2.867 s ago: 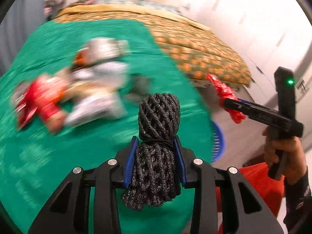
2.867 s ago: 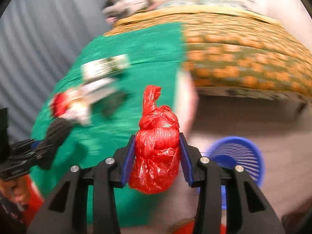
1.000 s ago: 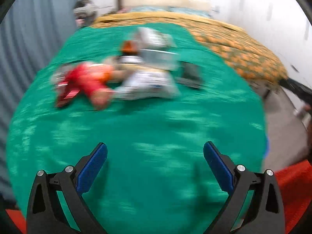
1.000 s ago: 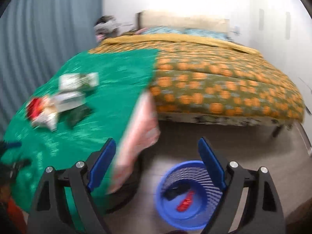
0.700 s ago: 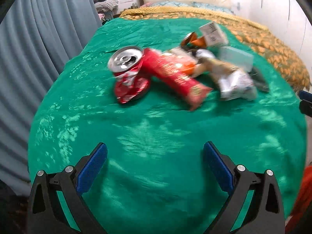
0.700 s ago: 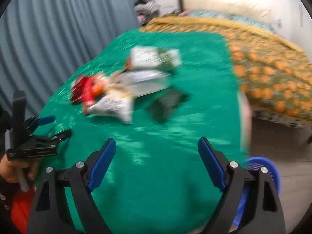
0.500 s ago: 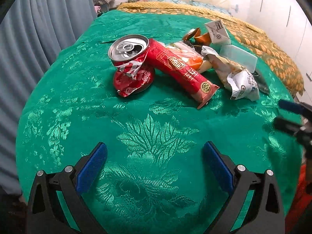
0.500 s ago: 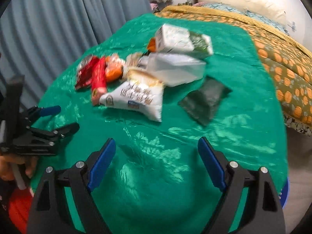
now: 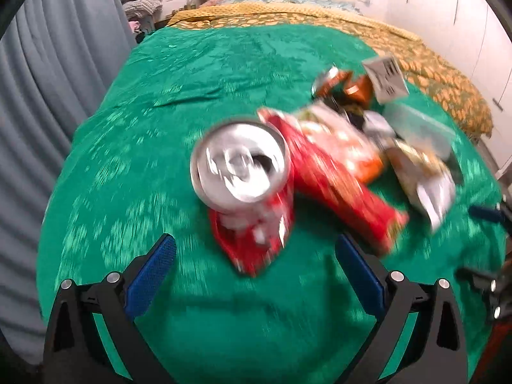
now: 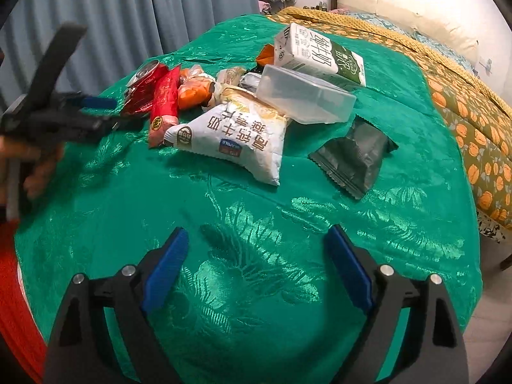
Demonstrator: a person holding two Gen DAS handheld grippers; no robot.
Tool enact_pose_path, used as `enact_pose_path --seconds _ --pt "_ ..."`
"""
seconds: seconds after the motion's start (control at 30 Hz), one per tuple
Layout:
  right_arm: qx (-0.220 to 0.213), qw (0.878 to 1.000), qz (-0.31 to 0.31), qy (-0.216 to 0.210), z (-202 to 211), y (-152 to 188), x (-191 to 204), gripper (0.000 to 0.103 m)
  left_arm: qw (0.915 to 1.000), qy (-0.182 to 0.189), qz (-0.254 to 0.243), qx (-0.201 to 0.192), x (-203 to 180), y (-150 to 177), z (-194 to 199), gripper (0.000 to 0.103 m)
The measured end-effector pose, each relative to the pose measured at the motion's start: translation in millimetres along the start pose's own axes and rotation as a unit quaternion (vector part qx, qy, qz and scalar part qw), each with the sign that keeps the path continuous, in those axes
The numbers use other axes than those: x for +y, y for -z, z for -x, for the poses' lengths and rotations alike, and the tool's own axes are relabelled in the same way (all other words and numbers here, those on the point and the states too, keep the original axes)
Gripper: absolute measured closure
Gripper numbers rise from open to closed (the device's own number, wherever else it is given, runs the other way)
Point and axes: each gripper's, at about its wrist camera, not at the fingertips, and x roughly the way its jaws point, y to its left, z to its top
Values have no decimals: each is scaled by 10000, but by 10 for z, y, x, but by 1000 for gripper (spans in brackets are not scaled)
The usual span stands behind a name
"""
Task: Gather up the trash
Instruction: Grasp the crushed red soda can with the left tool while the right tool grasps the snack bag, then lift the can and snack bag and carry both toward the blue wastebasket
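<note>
A pile of trash lies on the green cloth [image 10: 256,272]. In the left wrist view, my left gripper [image 9: 256,252] is open and empty, close in front of a crushed red soda can [image 9: 246,188]; a long red wrapper [image 9: 336,188] lies to its right. In the right wrist view, my right gripper [image 10: 256,249] is open and empty above bare cloth. Ahead of it lie a white snack bag [image 10: 233,137], a dark green packet [image 10: 352,156], a clear plastic box [image 10: 304,96] and a milk carton [image 10: 320,54]. The left gripper [image 10: 99,112] shows at the left by the can [image 10: 144,86].
A grey curtain [image 10: 112,22] hangs at the left. A bed with an orange patterned cover [image 10: 473,112] lies to the right and behind. The cloth's right edge drops to the floor [image 10: 492,320]. Clothes [image 9: 140,3] are heaped at the far back.
Both grippers let go of the black net and red bag into the blue basket and swung back to the table. The left gripper has now closed in on the red can.
</note>
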Motion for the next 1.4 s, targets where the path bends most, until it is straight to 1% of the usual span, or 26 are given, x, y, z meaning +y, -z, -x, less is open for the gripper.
enact_pose_path --seconds 0.1,0.17,0.23,0.27,0.33,0.4,0.43,0.47,0.5,0.57,0.63,0.7,0.77,0.83,0.9,0.97,1.0,1.07,1.13,1.17,1.2,1.23,1.27,1.3,1.33,1.4 --pt "9 10000 20 16 -1 -7 6 16 9996 216 159 -19 94 -119 -134 5" --pt "17 10000 38 32 -5 -13 8 15 9995 276 183 -19 72 -172 -205 7" --pt "20 10000 44 38 -13 -15 16 15 9996 254 91 -3 33 -169 -266 12" --pt "20 10000 42 31 -13 -15 16 15 9998 195 3 -42 23 -157 -281 13" --pt "21 10000 44 33 -14 -15 17 15 9997 208 -32 -85 21 -170 -285 16" --pt "22 10000 46 35 -14 -16 17 15 9996 209 -24 -161 37 -185 -271 36" --pt "22 10000 44 34 -14 -15 16 15 9996 220 13 -191 57 -189 -268 41" --pt "22 10000 44 33 -15 -16 17 15 9994 250 96 -213 88 -187 -259 43" --pt "22 10000 43 31 -15 -15 17 15 9992 275 150 -230 102 -174 -245 43" --pt "17 10000 29 8 -13 -14 14 15 9992 207 245 -232 116 -133 -202 43" --pt "7 10000 1 -42 -10 -12 10 15 9992 83 326 -213 101 -33 -80 43" --pt "-6 9999 -76 -126 0 -20 -17 15 9986 102 504 -148 76 111 68 43" --pt "-12 9991 -280 -332 22 -50 -68 15 9976 162 664 -78 19 280 216 43" --pt "-85 9964 -548 -640 48 -127 -117 16 9972 168 726 -90 -118 472 373 43" --pt "-201 9946 -678 -764 38 -251 -118 16 9963 281 797 -136 -286 639 476 43" --pt "-218 9941 -720 -779 -35 -407 -88 16 9961 353 793 -161 -422 717 503 43" --pt "-192 9939 -757 -773 -83 -479 -76 16 9967 332 706 -204 -533 752 508 43" --pt "-83 9928 -938 -747 -217 -618 -76 16 9981 198 515 -285 -665 780 497 42" --pt "26 9918 -1051 -733 -329 -704 -53 16 9988 118 391 -277 -722 804 476 42" --pt "56 9916 -1067 -734 -369 -729 -38 20 9989 83 344 -297 -735 815 475 41" --pt "98 9918 -1052 -723 -401 -749 -13 26 9991 75 293 -303 -740 829 482 38" --pt "123 9926 -1000 -681 -415 -760 1 36 9991 81 292 -300 -735 832 489 36" --pt "117 9933 -939 -658 -394 -752 23 45 9990 95 310 -296 -718 833 494 31" --pt "129 9943 -835 -650 -362 -743 41 48 9990 115 341 -277 -700 844 498 24" --pt "152 9952 -701 -658 -299 -729 63 54 9990 122 366 -246 -684 856 493 23" --pt "180 9960 -514 -709 -138 -673 79 56 9989 152 368 -240 -668 882 492 20"
